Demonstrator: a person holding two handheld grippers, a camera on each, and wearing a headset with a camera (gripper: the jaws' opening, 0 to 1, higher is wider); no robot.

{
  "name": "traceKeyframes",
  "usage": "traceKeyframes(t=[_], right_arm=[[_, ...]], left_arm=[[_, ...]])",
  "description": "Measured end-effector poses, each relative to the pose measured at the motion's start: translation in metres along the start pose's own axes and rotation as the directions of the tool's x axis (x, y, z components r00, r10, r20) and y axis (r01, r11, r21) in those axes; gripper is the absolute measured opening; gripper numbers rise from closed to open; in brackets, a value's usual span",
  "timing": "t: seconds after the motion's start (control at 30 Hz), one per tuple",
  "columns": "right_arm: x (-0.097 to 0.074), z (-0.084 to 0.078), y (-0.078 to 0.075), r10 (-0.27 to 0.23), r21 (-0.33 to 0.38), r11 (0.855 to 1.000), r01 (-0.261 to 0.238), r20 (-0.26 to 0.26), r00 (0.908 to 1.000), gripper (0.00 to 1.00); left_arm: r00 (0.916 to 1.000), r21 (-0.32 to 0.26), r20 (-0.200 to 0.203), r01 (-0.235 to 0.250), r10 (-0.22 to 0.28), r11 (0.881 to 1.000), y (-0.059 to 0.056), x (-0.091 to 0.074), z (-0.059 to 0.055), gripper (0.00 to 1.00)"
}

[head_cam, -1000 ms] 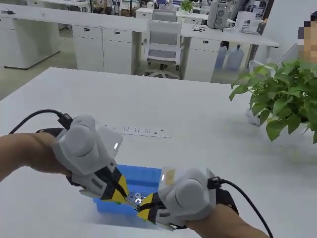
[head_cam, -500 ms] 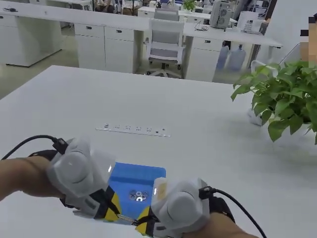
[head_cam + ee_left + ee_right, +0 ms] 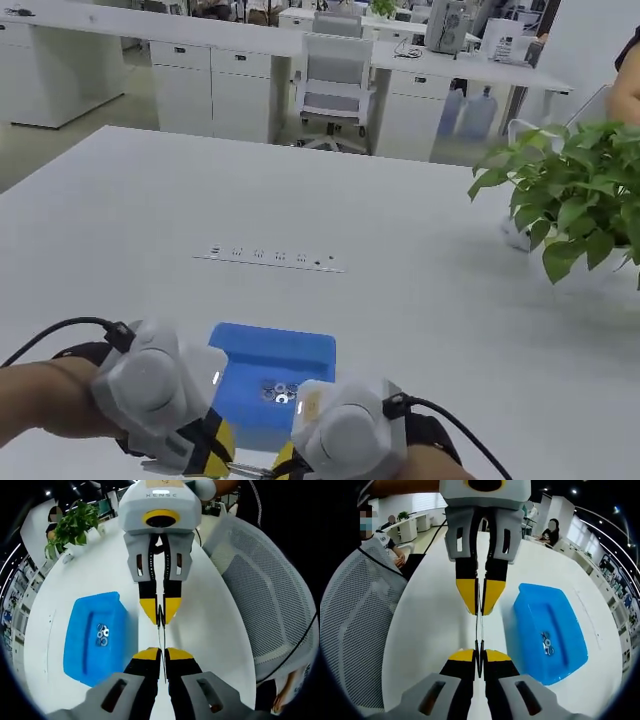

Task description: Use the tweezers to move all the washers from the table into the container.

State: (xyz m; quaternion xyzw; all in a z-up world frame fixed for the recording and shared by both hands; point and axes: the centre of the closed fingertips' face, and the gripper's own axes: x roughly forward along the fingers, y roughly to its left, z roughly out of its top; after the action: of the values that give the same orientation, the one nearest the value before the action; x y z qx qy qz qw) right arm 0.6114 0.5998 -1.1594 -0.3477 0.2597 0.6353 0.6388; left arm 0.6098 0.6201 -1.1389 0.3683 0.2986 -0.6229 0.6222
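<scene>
White table (image 3: 420, 250), office bkgd w/ desks and chair (image 3: 335, 80); plant (image 3: 580, 195) at 2 o'clock, power strip (image 3: 268, 262) at 12 o'clock, past container.
- Container (image 3: 262, 342): blue, on table just beyond both grippers, at 12 o'clock from them.
- Washers (image 3: 280, 392): small cluster inside container, centre recess, touching each other.
- Tweezers (image 3: 161, 636): thin, spanning the gap btwn the two grippers, tip to tip.
- Left gripper (image 3: 163, 656): jaws closed down on one end of tweezers.
- Right gripper (image 3: 479, 656): faces left gripper, jaws likewise pinched tight on other end of tweezers.
</scene>
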Motion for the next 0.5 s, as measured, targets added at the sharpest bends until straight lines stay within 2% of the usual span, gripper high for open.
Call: traceKeyframes(t=[0.17, 0.5], right_arm=[[0.008, -0.004, 0.003, 0.020, 0.012, 1.000, -0.020, -0.015, 0.9997, 0.07], [0.014, -0.009, 0.006, 0.040, 0.012, 0.999, -0.040, -0.036, 0.9986, 0.08]], left_arm=[[0.9997, -0.013, -0.015, 0.018, -0.018, 1.000, -0.003, 0.009, -0.009, 0.08], [0.9986, -0.032, -0.022, 0.047, -0.047, 0.998, -0.006, 0.017, -0.017, 0.08]])
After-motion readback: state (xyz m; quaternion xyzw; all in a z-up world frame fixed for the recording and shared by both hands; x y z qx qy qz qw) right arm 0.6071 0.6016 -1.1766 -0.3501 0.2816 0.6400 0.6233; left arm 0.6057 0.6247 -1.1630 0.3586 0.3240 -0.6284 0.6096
